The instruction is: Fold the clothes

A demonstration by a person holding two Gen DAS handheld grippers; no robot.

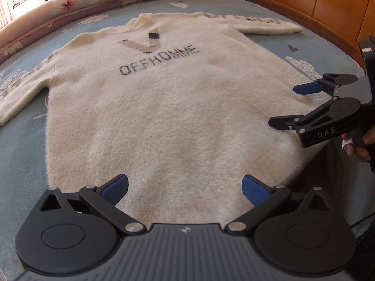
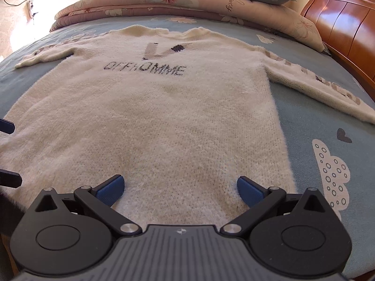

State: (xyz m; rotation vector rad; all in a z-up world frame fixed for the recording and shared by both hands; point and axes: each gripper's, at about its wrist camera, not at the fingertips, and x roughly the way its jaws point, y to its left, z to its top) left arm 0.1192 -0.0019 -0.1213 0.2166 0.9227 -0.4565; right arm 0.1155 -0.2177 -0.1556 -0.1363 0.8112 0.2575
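Sweater (image 1: 164,107) lies flat, front up, on bed (image 1: 21,154), sleeves spread, so we can fold it. Left gripper (image 1: 185,187) & right gripper (image 2: 180,188) both w/ fingers apart, empty, over hem, probably ready to pinch it

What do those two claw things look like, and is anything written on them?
Both are alike. The left gripper has a black frame with round discs, silver pivot pins, a ribbed grey body and blue pads on its fingertips. The right gripper has the same parts, and its side reads "DAS" in the left wrist view. The hand holding it wears no visible sleeve.
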